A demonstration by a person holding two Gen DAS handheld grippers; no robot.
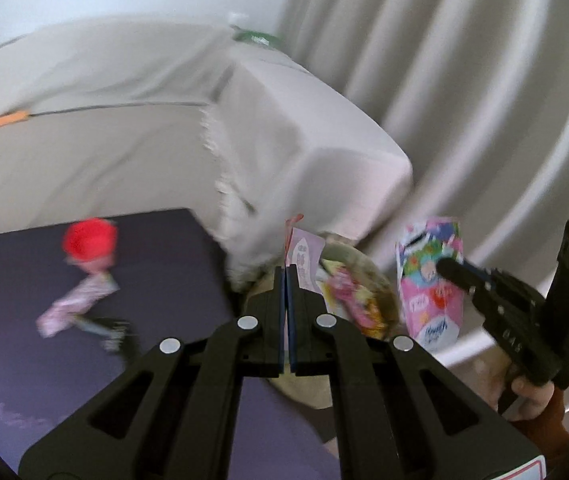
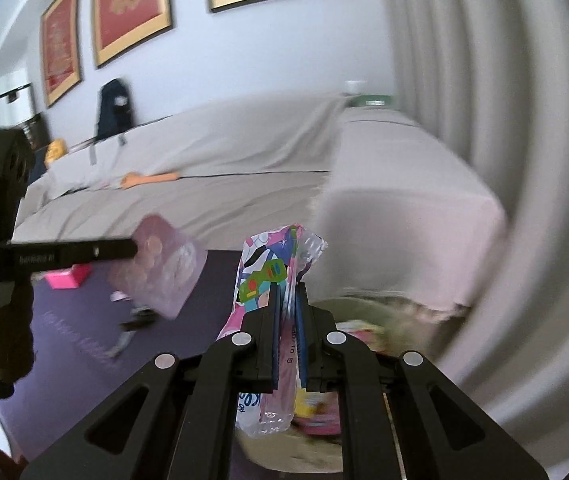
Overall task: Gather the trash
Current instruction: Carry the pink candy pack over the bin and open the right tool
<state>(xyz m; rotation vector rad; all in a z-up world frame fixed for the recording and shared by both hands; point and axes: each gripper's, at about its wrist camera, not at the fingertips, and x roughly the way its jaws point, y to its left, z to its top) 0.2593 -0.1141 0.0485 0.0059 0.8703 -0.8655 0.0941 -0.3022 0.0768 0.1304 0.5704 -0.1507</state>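
Observation:
My left gripper (image 1: 286,270) is shut on a small pale purple wrapper (image 1: 304,260), held above the olive trash bin (image 1: 380,280), which holds colourful wrappers. My right gripper (image 2: 287,286) is shut on a pink patterned plastic wrapper (image 2: 268,268) above the same bin (image 2: 360,308). In the left wrist view the right gripper (image 1: 450,270) and its pink wrapper (image 1: 432,280) show at the right. In the right wrist view the left gripper (image 2: 134,248) and its purple wrapper (image 2: 164,272) show at the left. A pink wrapper (image 1: 76,300) and a dark wrapper (image 1: 112,330) lie on the purple mat (image 1: 24,360).
A red cup (image 1: 90,242) and a pink box (image 2: 66,278) sit on the mat. A grey covered sofa (image 1: 124,128) stands behind. White curtains (image 1: 464,80) hang at the right. Framed pictures (image 2: 130,4) hang on the wall.

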